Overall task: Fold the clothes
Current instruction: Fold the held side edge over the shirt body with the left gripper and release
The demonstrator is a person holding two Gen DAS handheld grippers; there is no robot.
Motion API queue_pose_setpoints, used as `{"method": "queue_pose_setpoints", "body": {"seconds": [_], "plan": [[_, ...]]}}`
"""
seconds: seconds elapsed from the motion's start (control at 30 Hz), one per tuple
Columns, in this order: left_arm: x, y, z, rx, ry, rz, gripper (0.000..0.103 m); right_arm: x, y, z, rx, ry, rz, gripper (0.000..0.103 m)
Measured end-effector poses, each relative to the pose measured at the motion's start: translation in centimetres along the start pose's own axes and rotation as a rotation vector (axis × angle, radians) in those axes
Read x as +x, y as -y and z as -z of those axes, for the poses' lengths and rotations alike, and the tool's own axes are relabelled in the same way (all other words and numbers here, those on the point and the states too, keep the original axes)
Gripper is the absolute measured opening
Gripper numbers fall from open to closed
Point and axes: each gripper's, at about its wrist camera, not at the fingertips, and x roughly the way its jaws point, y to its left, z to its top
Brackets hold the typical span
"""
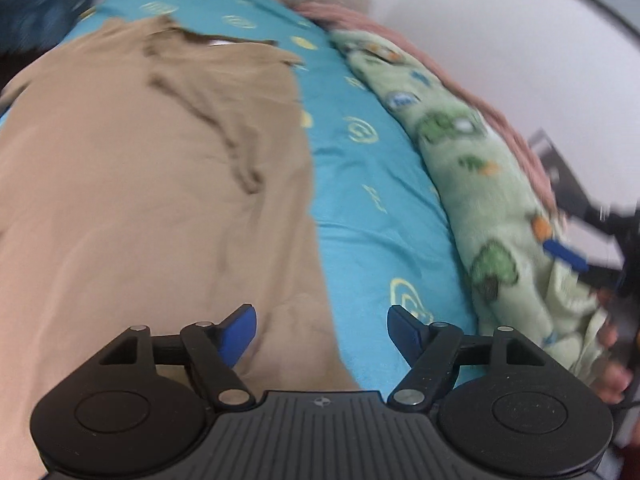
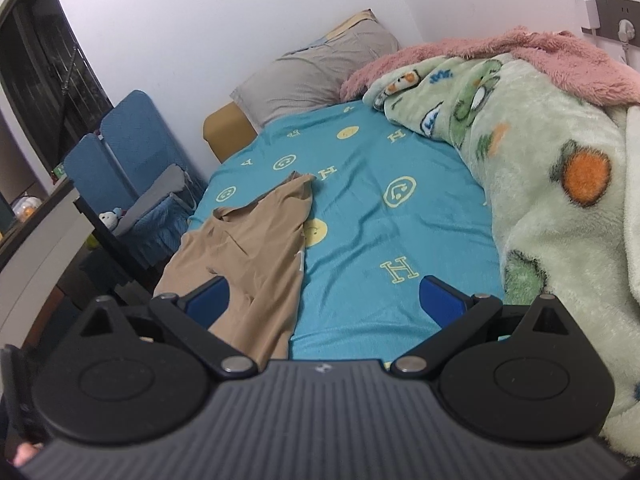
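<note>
A tan garment [image 1: 140,184] lies spread on the teal bed sheet [image 1: 360,184], its collar end far from me and a long crease running down its middle. My left gripper [image 1: 322,330] hovers over the garment's near right edge, jaws open, nothing between the blue pads. In the right wrist view the same tan garment [image 2: 248,248] lies along the left side of the sheet [image 2: 380,220]. My right gripper [image 2: 324,300] stands open above the sheet beside the garment, holding nothing. The right gripper also shows at the left wrist view's far right edge [image 1: 592,256], blurred.
A green patterned fleece blanket [image 2: 552,184] with a pink blanket [image 2: 520,52] over it is piled along the bed's right side. A grey pillow [image 2: 316,72] lies at the head by the white wall. A blue chair [image 2: 124,148] stands left of the bed.
</note>
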Motion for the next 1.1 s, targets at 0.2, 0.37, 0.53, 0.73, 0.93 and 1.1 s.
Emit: {"method": "queue_pose_setpoints", "body": {"seconds": [0.2, 0.37, 0.53, 0.73, 0.93, 1.1], "plan": [[4.7, 2.9, 1.7, 0.228, -0.059, -0.136, 0.03, 0.3, 0.0, 0.2, -0.001, -0.019, 0.009, 0.103], [2.0, 2.8, 3.1, 0.31, -0.039, -0.092, 0.004, 0.4, -0.1, 0.4, -0.011, -0.027, 0.008, 0.103], [-2.5, 3.5, 4.7, 0.444, -0.022, -0.018, 0.004, 0.1, -0.3, 0.4, -0.026, -0.021, -0.011, 0.103], [-3.2, 3.3, 7.3, 0.55, -0.223, -0.126, 0.004, -0.6, -1.1, 0.5, -0.031, -0.012, -0.039, 0.103], [-4.2, 0.5, 5.2, 0.375, -0.316, -0.033, 0.041, -0.8, -2.3, 0.9, -0.071, -0.009, -0.04, 0.103], [-3.3, -3.3, -0.5, 0.175, -0.185, -0.006, 0.068, 0.2, -2.2, 0.8, -0.041, -0.029, -0.041, 0.103]]}}
